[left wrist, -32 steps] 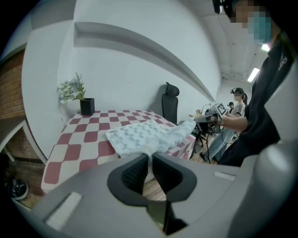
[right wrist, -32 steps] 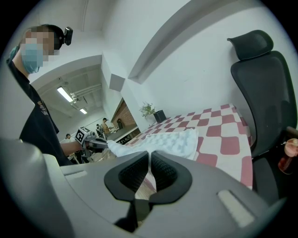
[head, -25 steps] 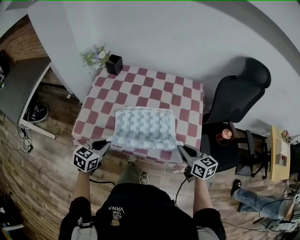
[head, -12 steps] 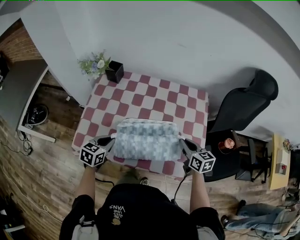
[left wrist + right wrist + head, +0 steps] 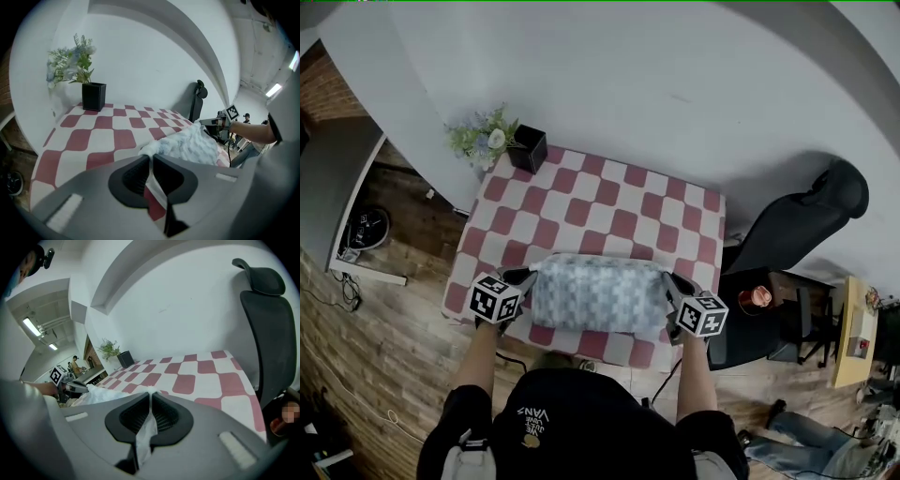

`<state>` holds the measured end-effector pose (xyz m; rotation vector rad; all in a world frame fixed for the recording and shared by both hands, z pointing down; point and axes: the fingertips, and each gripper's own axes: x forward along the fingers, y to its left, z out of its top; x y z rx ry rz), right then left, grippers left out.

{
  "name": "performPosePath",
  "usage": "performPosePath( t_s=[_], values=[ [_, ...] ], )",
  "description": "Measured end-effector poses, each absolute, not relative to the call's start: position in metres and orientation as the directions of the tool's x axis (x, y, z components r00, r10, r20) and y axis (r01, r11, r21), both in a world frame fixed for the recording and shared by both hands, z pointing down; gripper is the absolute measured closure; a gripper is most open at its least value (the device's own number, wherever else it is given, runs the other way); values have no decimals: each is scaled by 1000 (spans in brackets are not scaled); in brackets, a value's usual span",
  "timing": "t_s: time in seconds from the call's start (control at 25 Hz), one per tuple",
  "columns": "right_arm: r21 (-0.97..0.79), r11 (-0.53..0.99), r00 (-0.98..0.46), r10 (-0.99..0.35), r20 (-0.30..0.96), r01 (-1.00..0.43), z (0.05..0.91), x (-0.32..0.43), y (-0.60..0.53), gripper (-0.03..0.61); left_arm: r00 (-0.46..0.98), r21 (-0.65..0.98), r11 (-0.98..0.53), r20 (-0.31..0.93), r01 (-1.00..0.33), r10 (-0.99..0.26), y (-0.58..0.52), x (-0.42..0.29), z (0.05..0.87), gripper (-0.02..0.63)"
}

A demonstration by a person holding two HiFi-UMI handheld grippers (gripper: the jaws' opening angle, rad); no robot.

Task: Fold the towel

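One word can be read: "VANS", in white on the person's black shirt, nearest to the camera. Just beyond it, the left gripper and the right gripper each have the fingers clamped on one end of the towel. The towel is at the near part of the red-and-white checked counter, with its long axis from left to right. A black pot stands at the far left corner.
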<state>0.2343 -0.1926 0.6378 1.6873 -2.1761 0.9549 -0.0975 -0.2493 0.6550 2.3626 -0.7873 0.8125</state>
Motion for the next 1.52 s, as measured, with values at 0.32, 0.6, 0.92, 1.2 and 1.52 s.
performPosePath(
  t_s=[0.32, 0.6, 0.92, 1.2, 1.52],
  values=[
    [-335, 74, -275, -745, 608, -939, 668, 240, -219, 555, 609, 274, -660, 712, -699, -349, -277, -94, 678, 581],
    [-288, -5, -200, -708, 678, -958, 690, 246, -223, 525, 556, 259, -605, 742, -753, -374, -287, -102, 691, 492],
    [-397, -45, -248, -714, 655, -917, 692, 243, -225, 424, 537, 253, -575, 743, -778, -399, -287, -110, 692, 460],
    [-439, -82, -270, -684, 677, -895, 692, 263, -203, 348, 514, 226, -561, 743, -796, -429, -282, -116, 692, 460],
    [-435, -119, -228, -714, 662, -892, 681, 278, -167, 348, 488, 164, -547, 701, -821, -521, -272, -126, 670, 437]
  ],
)
